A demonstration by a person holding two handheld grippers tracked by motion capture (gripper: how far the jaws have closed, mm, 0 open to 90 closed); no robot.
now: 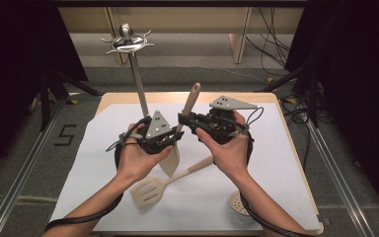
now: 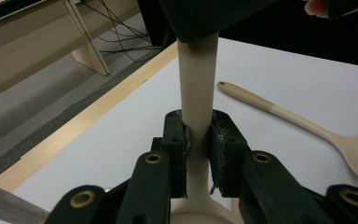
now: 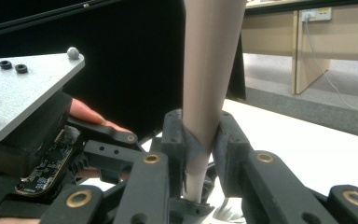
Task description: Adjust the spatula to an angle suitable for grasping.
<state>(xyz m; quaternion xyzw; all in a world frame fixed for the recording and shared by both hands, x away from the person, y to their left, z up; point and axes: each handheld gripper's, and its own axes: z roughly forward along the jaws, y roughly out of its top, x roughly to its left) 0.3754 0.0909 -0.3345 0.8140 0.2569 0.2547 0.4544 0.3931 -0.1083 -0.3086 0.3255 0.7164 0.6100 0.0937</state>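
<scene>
Gripping one beige spoon (image 1: 185,118) between them, the left gripper (image 1: 173,144) is clamping its lower handle (near the bowl) while the right gripper (image 1: 181,120) is clenching higher up.

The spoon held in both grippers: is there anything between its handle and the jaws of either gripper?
No, nothing visible. In the left gripper view the left gripper presses its pads straight on the spoon at its handle. In the right gripper view the right gripper clamps the same handle higher up, pads directly on it.
</scene>
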